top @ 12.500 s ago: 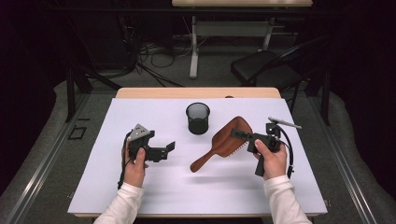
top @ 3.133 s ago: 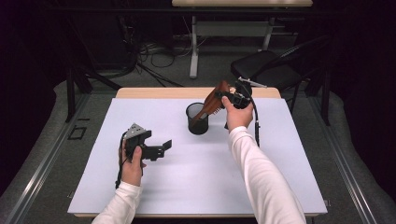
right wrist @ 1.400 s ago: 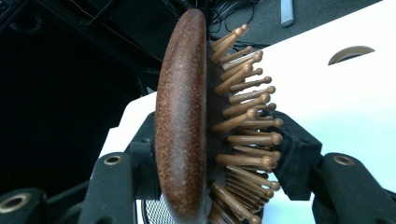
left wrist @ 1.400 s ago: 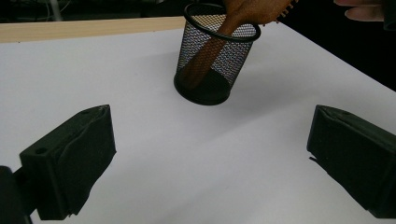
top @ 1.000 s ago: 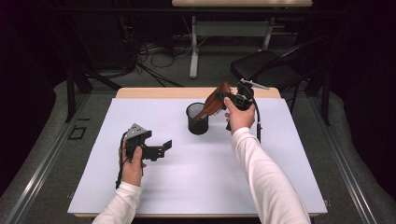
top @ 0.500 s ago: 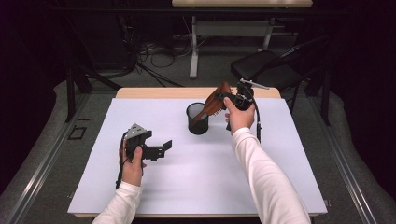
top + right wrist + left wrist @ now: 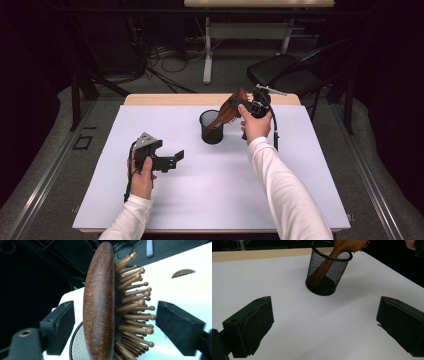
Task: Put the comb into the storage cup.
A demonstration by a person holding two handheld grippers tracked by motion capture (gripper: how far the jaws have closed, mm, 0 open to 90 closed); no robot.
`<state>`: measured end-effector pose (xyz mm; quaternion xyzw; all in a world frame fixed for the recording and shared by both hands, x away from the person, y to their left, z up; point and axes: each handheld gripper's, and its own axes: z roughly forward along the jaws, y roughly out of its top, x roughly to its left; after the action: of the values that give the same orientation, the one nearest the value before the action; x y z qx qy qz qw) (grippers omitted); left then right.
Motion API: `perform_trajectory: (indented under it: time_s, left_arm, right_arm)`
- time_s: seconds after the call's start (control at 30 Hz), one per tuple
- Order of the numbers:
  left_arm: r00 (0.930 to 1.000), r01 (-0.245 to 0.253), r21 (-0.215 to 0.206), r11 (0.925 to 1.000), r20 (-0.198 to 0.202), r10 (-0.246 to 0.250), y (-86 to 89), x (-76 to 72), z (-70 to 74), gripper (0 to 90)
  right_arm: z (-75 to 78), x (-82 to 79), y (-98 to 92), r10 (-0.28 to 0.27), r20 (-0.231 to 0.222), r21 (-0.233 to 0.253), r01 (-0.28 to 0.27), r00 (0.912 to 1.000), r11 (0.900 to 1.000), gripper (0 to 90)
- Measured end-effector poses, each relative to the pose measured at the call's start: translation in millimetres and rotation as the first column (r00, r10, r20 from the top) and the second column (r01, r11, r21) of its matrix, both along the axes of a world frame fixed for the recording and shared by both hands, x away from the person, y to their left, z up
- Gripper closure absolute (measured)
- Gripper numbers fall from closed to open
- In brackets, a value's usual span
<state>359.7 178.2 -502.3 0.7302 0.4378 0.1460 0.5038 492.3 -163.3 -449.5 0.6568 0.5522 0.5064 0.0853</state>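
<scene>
A black mesh cup [image 7: 211,129] stands at the back middle of the white table [image 7: 200,200]. A brown wooden hairbrush [image 7: 229,112] leans in it, handle down, head up and to the right. My right gripper [image 7: 239,103] is open around the brush head; in the right gripper view both jaws stand clear of the hairbrush [image 7: 98,305], with the cup [image 7: 77,345] rim below. My left gripper [image 7: 176,159] rests open at the table's left, empty. In the left gripper view the cup [image 7: 325,277] with the brush handle [image 7: 322,267] stands ahead of the left gripper [image 7: 324,325].
A wooden strip [image 7: 175,99] runs along the table's far edge. Behind the table are a dark chair [image 7: 285,75], cables on the floor and a desk leg [image 7: 207,55]. Bare white tabletop [image 7: 280,150] lies in front of and beside the cup.
Since 12.5 s ago the brush has gone from lying on the table to standing in the cup, carried by my right gripper. Over the last second nothing has visibly moved.
</scene>
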Motion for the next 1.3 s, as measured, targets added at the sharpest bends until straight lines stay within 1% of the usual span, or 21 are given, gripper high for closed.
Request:
perform_trajectory:
  time_s: [0.23, 0.27, 0.37, 0.4, 0.47, 0.6, 0.77, 0.8, 1.1, 1.3]
  left_arm:
    - [1.0, 0.003, 0.003, 1.0, -0.001, -0.003, -0.5, 0.4, -0.8, 1.2]
    - [1.0, 0.002, 0.004, 1.0, -0.002, -0.002, -0.4, 0.4, -0.6, 1.2]
    - [1.0, 0.001, 0.003, 1.0, -0.002, -0.001, -0.2, 0.5, -0.7, 1.2]
    - [1.0, 0.001, 0.004, 1.0, -0.002, -0.001, -0.2, 0.5, -0.7, 1.2]
    - [1.0, 0.002, 0.004, 1.0, -0.002, -0.002, -0.3, 0.6, -0.9, 1.2]
    - [1.0, 0.002, 0.003, 1.0, -0.003, -0.002, -0.3, 0.7, -1.0, 1.2]
    - [1.0, 0.001, 0.001, 1.0, -0.004, -0.001, -0.2, 0.8, -1.2, 1.2]
    - [1.0, 0.001, 0.001, 1.0, -0.004, -0.001, -0.2, 0.8, -1.2, 1.2]
    - [1.0, 0.001, 0.001, 1.0, -0.005, -0.001, -0.3, 0.8, -1.3, 1.2]
    - [1.0, 0.001, 0.0, 1.0, -0.004, -0.001, -0.1, 0.9, -1.3, 1.2]
  right_arm:
    - [2.0, -0.5, -0.1, 0.005, 0.018, -0.013, -0.004, 0.9998, 1.0, 14.0]
    - [2.3, -0.4, -0.3, 0.003, 0.019, -0.014, -0.003, 0.9998, 1.0, 13.2]
    - [3.5, 0.3, -0.1, -0.002, 0.017, -0.046, 0.003, 0.9999, 0.999, 10.3]
    - [4.4, 0.4, 0.4, 0.0, 0.011, -0.048, 0.001, 0.9999, 0.999, 9.1]
    - [5.2, 0.6, 1.0, 0.005, 0.014, -0.057, -0.004, 0.9999, 0.998, 7.0]
    - [6.9, -0.2, 1.1, 0.007, 0.019, -0.066, -0.006, 0.9998, 0.998, 3.0]
    - [9.3, -1.1, 0.1, 0.001, 0.029, -0.064, 0.001, 0.9996, 0.998, 0.1]
    - [9.6, -1.2, -0.2, 0.004, 0.034, -0.07, -0.002, 0.9994, 0.998, 0.0]
    - [11.7, -1.2, -2.1, -0.003, 0.016, -0.116, 0.005, 0.9999, 0.993, 0.0]
    - [13.2, -1.8, -3.0, -0.001, 0.027, -0.11, 0.004, 0.9996, 0.994, 0.0]
